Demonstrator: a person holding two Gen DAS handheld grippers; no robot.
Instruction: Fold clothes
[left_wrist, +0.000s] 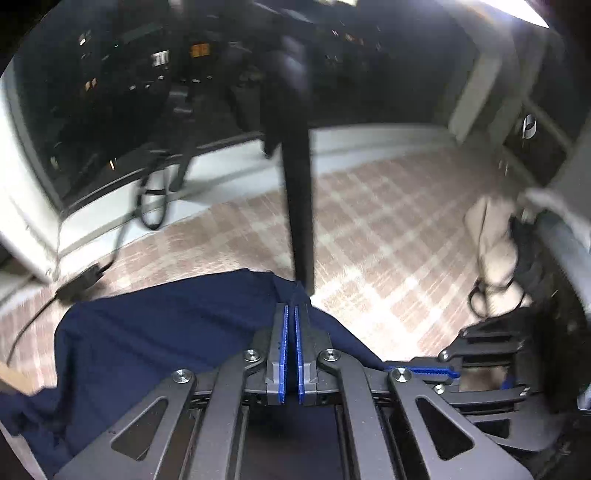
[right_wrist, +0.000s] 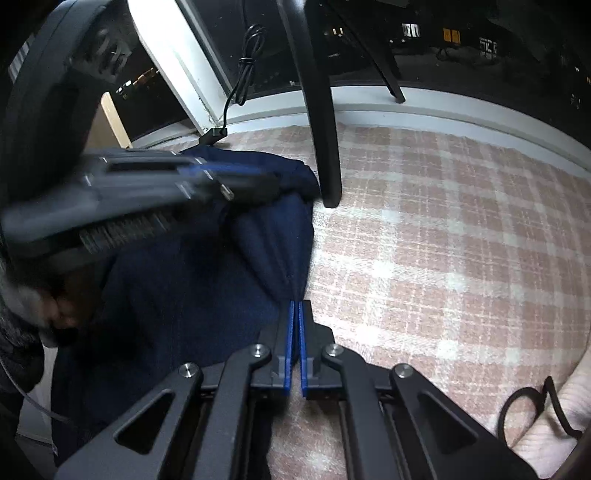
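Navy garment (left_wrist: 155, 332) is pinched by both grippers, left (left_wrist: 290, 314) & right (right_wrist: 297, 310); 2 sets of fingers clamped on its right edge, bulk draped leftward over plaid rug (right_wrist: 443, 229).

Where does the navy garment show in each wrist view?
Left wrist: navy garment fills the lower left, pinched at its edge by the left gripper.
Right wrist: garment fills the left half, pinched by the right gripper.
Shared landmark: the black leg standing on the plaid rug beside the garment.
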